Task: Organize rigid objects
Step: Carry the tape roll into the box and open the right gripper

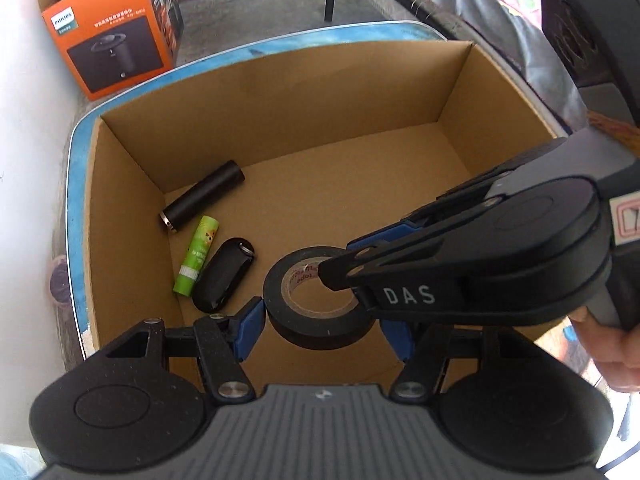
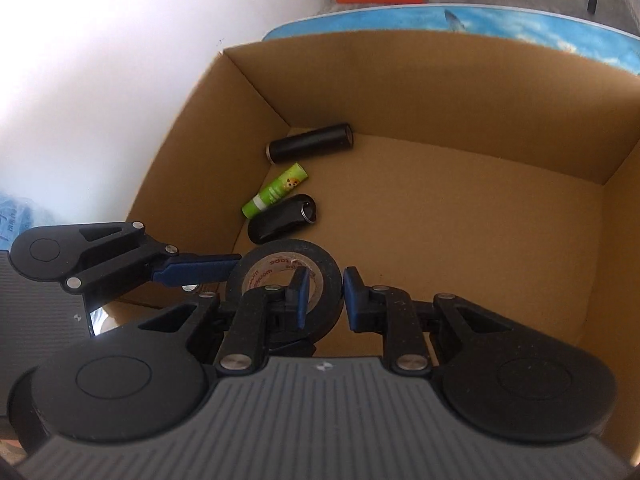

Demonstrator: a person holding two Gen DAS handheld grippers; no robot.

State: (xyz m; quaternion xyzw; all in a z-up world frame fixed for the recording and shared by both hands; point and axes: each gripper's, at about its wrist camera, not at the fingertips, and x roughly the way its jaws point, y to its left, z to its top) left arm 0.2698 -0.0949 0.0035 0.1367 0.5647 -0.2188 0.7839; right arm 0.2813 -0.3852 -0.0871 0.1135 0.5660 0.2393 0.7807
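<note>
A black tape roll (image 1: 316, 300) hangs over the open cardboard box (image 1: 280, 80). My left gripper (image 1: 324, 326) has its blue pads against the roll's outer sides. My right gripper (image 2: 324, 296) grips the roll's (image 2: 280, 252) wall, one finger through its core and one outside; it enters the left wrist view from the right (image 1: 460, 264). On the box floor at the left lie a black cylinder (image 1: 202, 196), a green tube (image 1: 196, 256) and a black key fob (image 1: 224, 274); all three also show in the right wrist view.
The box (image 2: 480, 80) sits on a blue-patterned table (image 1: 76, 184) beside a white wall. An orange Philips carton (image 1: 108, 28) stands on the floor behind. A dark chair and clothing are at the right.
</note>
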